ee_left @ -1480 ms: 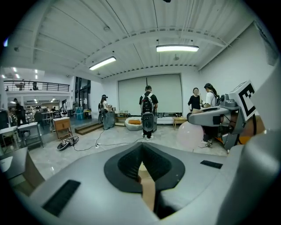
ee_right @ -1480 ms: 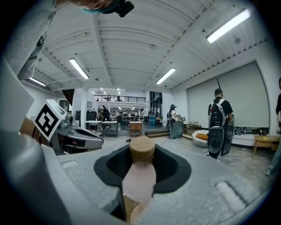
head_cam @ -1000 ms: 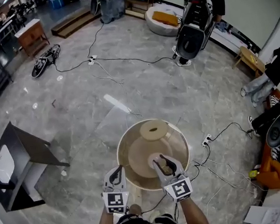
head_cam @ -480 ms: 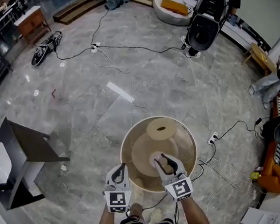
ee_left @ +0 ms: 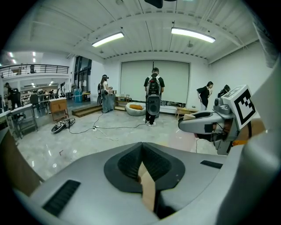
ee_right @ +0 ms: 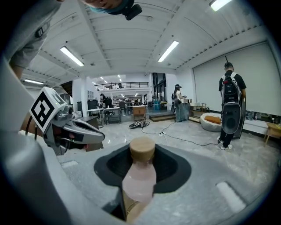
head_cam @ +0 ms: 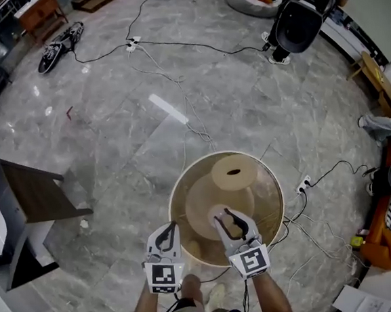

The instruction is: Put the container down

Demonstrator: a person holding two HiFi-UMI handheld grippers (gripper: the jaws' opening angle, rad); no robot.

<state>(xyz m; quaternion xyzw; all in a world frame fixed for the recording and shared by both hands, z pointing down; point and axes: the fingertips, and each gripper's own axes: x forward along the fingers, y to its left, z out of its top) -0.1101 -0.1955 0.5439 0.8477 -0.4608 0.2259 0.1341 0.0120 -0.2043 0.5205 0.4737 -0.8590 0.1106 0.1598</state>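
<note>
Above the grey marble floor hangs a big round tan container (head_cam: 269, 179), open at the top, with a tan spool (head_cam: 233, 172) and a wide disc inside. My left gripper (head_cam: 167, 236) is shut on its near rim; in the left gripper view that rim is a thin tan strip (ee_left: 147, 186) pinched between the jaws (ee_left: 142, 165). My right gripper (head_cam: 232, 227) is shut on a pinkish, tan-capped knob (ee_right: 140, 173) at the container's near side. Each gripper shows in the other's view: the right gripper (ee_left: 206, 123) and the left gripper (ee_right: 83, 132).
Cables (head_cam: 177, 99) and a power strip (head_cam: 304, 184) lie on the floor around the container. A black stand (head_cam: 29, 200) is at the left. A person with a big black speaker pack (head_cam: 302, 13) stands at the far right. Orange and black gear (head_cam: 386, 230) lines the right edge.
Both grippers and the container have sunk toward the floor together. The grips look the same as before.
</note>
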